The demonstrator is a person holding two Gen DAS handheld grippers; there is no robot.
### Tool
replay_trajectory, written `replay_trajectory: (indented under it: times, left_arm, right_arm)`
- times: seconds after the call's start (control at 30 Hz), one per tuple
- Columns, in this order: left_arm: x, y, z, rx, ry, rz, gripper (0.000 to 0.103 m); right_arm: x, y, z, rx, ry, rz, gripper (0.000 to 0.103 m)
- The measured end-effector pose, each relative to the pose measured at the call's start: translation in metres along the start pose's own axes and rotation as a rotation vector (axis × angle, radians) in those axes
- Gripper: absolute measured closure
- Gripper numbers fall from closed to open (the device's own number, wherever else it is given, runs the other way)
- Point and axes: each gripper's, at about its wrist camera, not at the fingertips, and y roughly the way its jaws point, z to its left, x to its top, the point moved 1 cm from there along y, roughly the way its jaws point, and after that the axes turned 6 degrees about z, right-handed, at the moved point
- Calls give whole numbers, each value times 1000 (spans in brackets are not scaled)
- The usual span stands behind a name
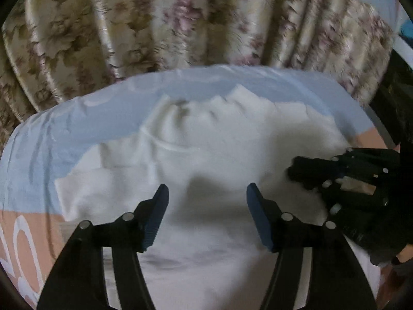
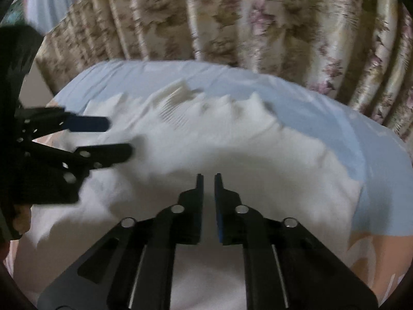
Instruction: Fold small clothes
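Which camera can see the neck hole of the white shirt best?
The left wrist view. There the white shirt lies sharp enough to show its curved neck hole. In the right wrist view the shirt is blurred and no neck hole can be made out, only wrinkles.

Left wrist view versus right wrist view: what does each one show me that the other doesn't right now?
Only the left wrist view shows the left gripper head-on, jaws wide apart over the white garment, and a peach patch with white print on the sheet at lower left.

Only the right wrist view shows the right gripper head-on, jaws nearly closed with a thin gap and nothing visibly between them.

Both show the crumpled garment on the light blue sheet, the floral curtain behind, and the opposite gripper entering from the side.
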Motion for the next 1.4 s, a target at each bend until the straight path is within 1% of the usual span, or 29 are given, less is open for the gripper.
replay_trajectory:
  times: [0.07,0.13,0.17,0.23,0.33,0.37,0.4,0.43,0.47,0.5,0.53,0.57,0.63,0.67,0.7,0.77,0.8,0.83,0.87,0.9,0.97,1.0,1.1,1.13,1.17,1.2,1.27,1.3,1.4]
  left_arm:
    - [-1,16,-3,64,13,27,40]
    - [-3,24,5,57,3,8,35]
    - [-3,23,10,59,-4,4,35]
    - [-5,17,23,102,-33,-1,34]
    - [-15,9,55,176,-95,14,34]
    - [-20,4,69,179,-129,19,34]
    - [-23,1,75,178,-150,21,34]
    - [-28,-7,83,174,-185,18,35]
    - [-33,-14,86,165,-205,8,35]
    - [-39,-23,86,151,-219,-5,30]
    - [-42,-26,84,149,-221,-10,22]
    - [-49,-29,81,155,-219,-17,21]
    - [-59,-27,79,170,-207,-12,21]
    - [-65,-22,81,184,-208,5,21]
    - [-72,-17,88,170,-222,23,19]
    - [-78,-16,104,93,-286,24,16]
    - [-80,-16,108,85,-302,27,13]
    - [-83,-17,112,79,-317,27,13]
    - [-84,-19,112,83,-317,28,13]
    - [-86,-21,110,94,-311,30,13]
    - [-89,-30,101,120,-289,26,14]
    - [-90,-36,95,124,-277,26,14]
    - [-94,-48,81,119,-279,34,12]
    - [-95,-56,75,115,-279,31,10]
    - [-98,-63,70,117,-277,25,9]
    - [-99,-70,66,121,-275,19,8]
    - [-105,-86,55,143,-270,5,5]
    - [-107,-92,52,150,-269,1,5]
    - [-119,-111,43,174,-266,-12,4]
  right_arm:
    - [-7,10,6,-21,-16,25,88]
    - [-12,12,5,-50,-23,15,88]
    - [-13,11,2,-69,-21,14,88]
    - [-17,6,-13,-135,1,10,88]
    - [-27,-4,-46,-125,81,10,88]
    - [-29,-8,-51,-142,90,9,88]
    - [-32,-14,-56,-159,98,8,85]
    - [-34,-20,-55,-154,106,0,82]
    - [-35,-24,-52,-144,108,-10,75]
    - [-37,-30,-45,-113,106,-30,66]
    - [-38,-32,-39,-92,103,-36,62]
    - [-41,-33,-30,-60,97,-39,59]
    - [-44,-28,-15,-32,74,-23,59]
    - [-46,-24,-12,-44,58,-11,59]
    - [-49,-20,-11,-58,48,3,59]
    - [-55,-21,-22,-45,83,2,59]
    - [-57,-24,-31,-61,102,4,59]
    - [-60,-27,-38,-84,112,5,59]
    - [-64,-29,-47,-96,129,8,61]
    - [-67,-33,-57,-72,158,9,65]
    - [-70,-41,-62,-69,185,8,64]
    - [-71,-47,-60,-78,184,3,59]
    - [-71,-73,-42,-44,171,-47,46]
    - [-72,-83,-32,-38,160,-65,35]
    - [-72,-89,-24,-42,153,-72,21]
    - [-75,-96,-13,-58,146,-74,10]
    - [-79,-103,-1,-85,150,-71,3]
    - [-83,-105,5,-96,158,-64,3]
    - [-99,-105,20,-112,192,3,3]
